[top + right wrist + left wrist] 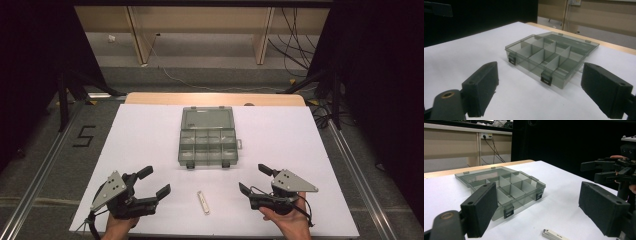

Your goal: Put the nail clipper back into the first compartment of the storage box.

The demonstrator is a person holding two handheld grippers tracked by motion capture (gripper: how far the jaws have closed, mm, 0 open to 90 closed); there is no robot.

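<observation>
- Reaching for the small white oblong piece (202,202), which looks like a folded nail clipper though the view is too coarse to be sure, is the step in hand; it lies flat on the white-covered table (140,135), between the two grippers and just in front of the box.
- The left gripper (155,183) hovers low over the table's near edge with its fingers (480,207) wide apart and nothing between them.
- The right gripper (255,180) sits across from it, fingers (482,86) equally spread and empty.
- The clear smoky-grey plastic compartment box (207,144) stands open, lid laid back flat, its compartments apparently empty.
- To do it well, turn one gripper so the fingers straddle the piece's narrow width, not its length.
- Come down until the pads nearly touch the table, since the piece is thin.
- Close gently and squarely, so it does not skid or flip out.
- Keep the other gripper clear of the path to the box.
</observation>
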